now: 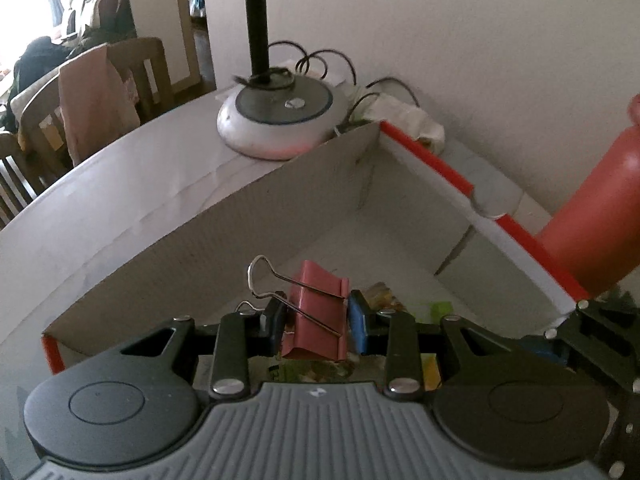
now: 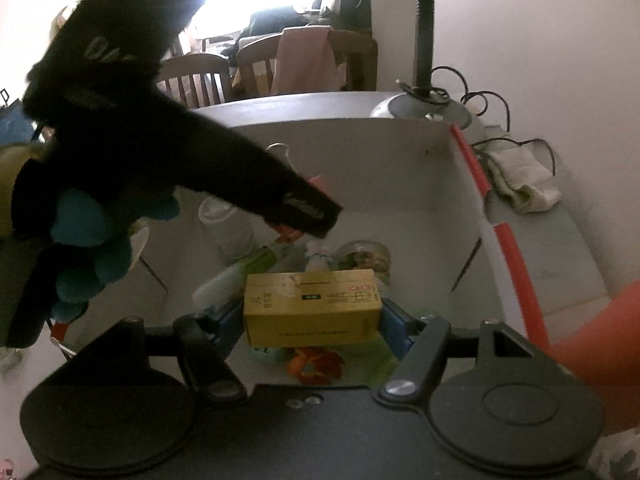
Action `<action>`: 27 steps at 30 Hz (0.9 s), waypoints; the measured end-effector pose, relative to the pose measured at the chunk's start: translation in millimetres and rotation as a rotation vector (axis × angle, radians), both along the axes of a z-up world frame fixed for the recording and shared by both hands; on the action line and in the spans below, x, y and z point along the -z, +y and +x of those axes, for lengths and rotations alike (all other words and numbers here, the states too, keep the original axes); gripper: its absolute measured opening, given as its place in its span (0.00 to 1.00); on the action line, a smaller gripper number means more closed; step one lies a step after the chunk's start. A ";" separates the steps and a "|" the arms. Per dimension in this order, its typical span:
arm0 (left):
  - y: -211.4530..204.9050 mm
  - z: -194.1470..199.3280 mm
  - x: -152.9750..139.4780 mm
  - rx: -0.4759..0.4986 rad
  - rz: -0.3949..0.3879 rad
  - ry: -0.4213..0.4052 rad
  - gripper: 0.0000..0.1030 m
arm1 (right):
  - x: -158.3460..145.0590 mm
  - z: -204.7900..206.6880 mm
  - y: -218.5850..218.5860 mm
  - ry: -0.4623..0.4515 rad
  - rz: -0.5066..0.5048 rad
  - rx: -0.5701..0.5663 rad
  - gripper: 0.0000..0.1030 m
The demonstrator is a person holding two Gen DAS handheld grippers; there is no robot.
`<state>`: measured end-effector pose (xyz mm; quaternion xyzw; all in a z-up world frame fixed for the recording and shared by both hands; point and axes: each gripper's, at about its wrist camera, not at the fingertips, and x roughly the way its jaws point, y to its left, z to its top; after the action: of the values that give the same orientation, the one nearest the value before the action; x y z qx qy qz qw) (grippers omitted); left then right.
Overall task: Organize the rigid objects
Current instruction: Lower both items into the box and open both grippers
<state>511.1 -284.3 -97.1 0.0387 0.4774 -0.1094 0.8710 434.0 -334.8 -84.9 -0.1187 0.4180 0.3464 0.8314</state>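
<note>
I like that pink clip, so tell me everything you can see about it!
The pink binder clip looks like painted metal, with two silver wire handles, one looped up to the left. It is pinched between the blue pads of the left tongs, hanging above the open white cardboard box, touching nothing else.

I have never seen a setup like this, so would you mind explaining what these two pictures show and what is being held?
No robot arm here: a person holds a two-finger tool in each hand, and a fisheye camera on each looks forward along its fingers.

The left wrist view shows the left gripper, its jaws shut on a pink binder clip. The right wrist view shows the right gripper, its jaws shut on a yellow box.

Both hang over an open white cardboard box with a red edge, already holding small items. It stands on a white table beside a lamp base and a red bottle. The dark shape in the right view is the left tool.
</note>
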 end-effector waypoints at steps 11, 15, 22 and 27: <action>1.3 17.2 23.5 -0.020 0.054 0.058 0.31 | 11.5 -3.1 12.1 -0.009 -0.047 -0.039 0.68; 3.6 19.7 31.7 -0.030 0.071 0.086 0.31 | 11.5 -5.5 12.6 -0.006 -0.045 -0.035 0.68; 1.8 20.4 35.0 -0.022 0.099 0.085 0.31 | 10.3 -6.3 11.7 -0.003 -0.045 -0.025 0.70; -0.4 20.1 34.0 -0.031 0.113 0.091 0.32 | 8.0 -1.5 8.4 0.006 -0.039 -0.010 0.70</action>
<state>531.3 -284.8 -131.1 0.0755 0.5225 -0.0703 0.8463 432.5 -326.5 -92.9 -0.1362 0.4264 0.3426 0.8260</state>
